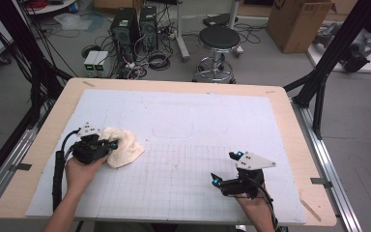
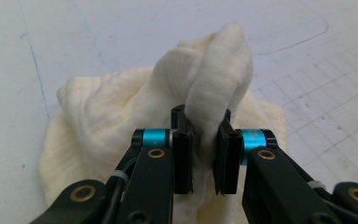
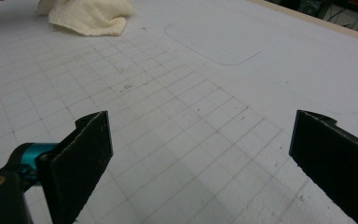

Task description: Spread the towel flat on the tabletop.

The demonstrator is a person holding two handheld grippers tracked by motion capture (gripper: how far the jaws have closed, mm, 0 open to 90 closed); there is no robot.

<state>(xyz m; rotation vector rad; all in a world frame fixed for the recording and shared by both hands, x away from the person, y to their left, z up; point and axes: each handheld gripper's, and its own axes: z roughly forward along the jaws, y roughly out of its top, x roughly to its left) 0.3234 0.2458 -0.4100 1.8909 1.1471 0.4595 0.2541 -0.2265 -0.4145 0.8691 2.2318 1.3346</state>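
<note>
Forearms and hands come in from the bottom edge of the high view, each holding a gripper over the table (image 1: 43, 159) and its white gridded mat (image 1: 183, 145). At lower left the left gripper (image 1: 110, 145) points toward the right of the frame and meets the cream cloth (image 1: 125, 150), which lies crumpled on the mat just to the right of that hand. At lower right the right gripper (image 1: 223, 167) sits well apart from the cloth, its jaws spread and pointing toward the left of the frame with nothing between them. So the left hand is the nearer one by far.

Seen from the left gripper view, the left gripper (image 2: 204, 161) has its jaws drawn together on a raised fold of the cloth (image 2: 102, 116). That fold runs upward through the middle of the frame, away from the camera, while the remaining fabric spreads flat to the left and below. The pinch looks firm enough for a lift, I judge, with the loose bulk likely to hang on the left of the frame.

From the right gripper view, the right gripper (image 3: 200, 149) holds its jaws wide apart over bare grid. The cloth (image 3: 91, 16) lies far off in the upper left corner, so this hand would have to travel across the mat to reach it.
</note>
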